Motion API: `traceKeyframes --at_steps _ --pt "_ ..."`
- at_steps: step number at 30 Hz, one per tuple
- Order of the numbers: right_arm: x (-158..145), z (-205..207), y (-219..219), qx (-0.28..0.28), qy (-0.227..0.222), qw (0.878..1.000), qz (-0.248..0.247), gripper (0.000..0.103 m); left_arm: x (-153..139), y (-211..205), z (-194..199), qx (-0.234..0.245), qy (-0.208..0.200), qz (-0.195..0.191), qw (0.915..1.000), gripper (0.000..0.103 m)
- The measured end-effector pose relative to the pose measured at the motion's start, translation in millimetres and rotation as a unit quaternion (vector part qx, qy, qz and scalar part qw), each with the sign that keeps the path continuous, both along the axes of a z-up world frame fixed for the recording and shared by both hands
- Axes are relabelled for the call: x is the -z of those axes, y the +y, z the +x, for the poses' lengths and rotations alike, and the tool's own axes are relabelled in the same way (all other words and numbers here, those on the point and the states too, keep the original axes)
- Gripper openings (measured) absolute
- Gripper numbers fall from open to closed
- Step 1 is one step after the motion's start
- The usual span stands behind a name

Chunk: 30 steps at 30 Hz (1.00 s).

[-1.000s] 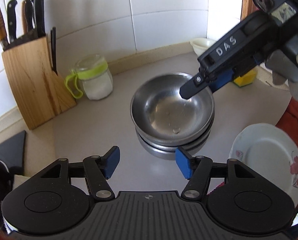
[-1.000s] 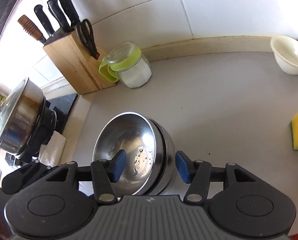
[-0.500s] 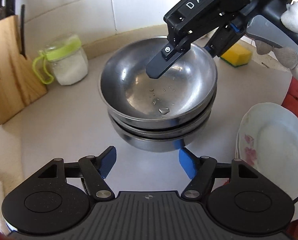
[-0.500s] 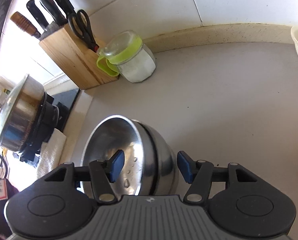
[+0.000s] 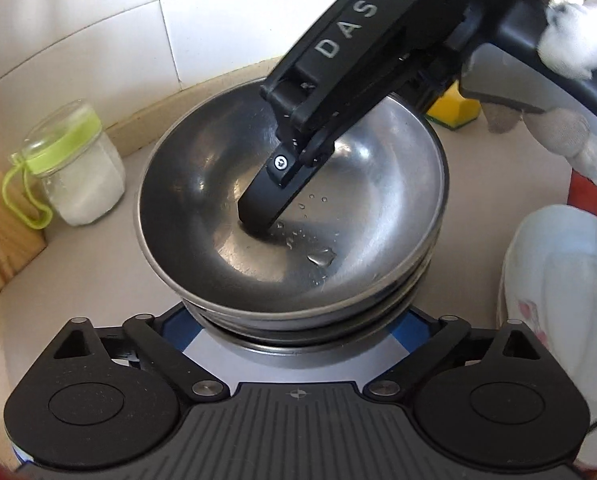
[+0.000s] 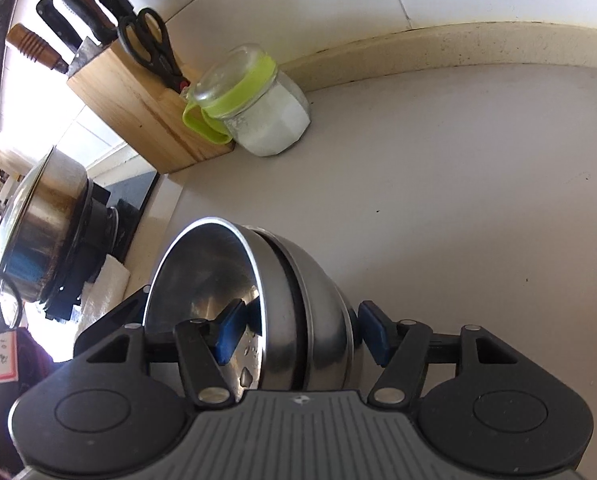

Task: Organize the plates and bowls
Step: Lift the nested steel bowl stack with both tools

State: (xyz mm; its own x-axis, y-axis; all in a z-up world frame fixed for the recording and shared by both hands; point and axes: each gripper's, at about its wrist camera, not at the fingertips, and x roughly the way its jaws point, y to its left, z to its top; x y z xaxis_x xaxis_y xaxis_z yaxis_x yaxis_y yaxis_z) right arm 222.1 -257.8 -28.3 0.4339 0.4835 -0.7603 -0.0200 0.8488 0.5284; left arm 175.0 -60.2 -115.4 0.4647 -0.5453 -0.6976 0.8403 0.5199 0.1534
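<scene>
My right claw straddles the rim of the stacked steel bowls, one finger inside, one outside, jaws opening with pads not clearly pressing, while my left claw spreads wide, still opening, around the stack's base on the counter.

— Where does everything sit around your stack of bowls?

— The jar lies to its left, the knife block beyond that jar; the sponge lies behind the stack; the plate lies to its right; your right gripper straddles its rim, one finger inside.
</scene>
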Motion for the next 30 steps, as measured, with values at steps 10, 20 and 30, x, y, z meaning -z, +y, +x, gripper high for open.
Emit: traceKeyframes --at_steps 10,20,30 --pt "6 -1 -5 0.01 0.006 0.999 0.032 0.064 3 -10 8 -0.03 0.019 -0.035 0.9988 0.103" --pt "-31 -7 -11 -0.015 -0.034 0.998 0.044 0.064 -28 -21 -20 -0.076 -0.014 -0.025 0.9967 0.103" --pt "-96 -42 -17 -0.022 -0.086 0.995 0.038 0.064 -85 -30 -69 -0.098 -0.058 -0.036 0.9929 0.103"
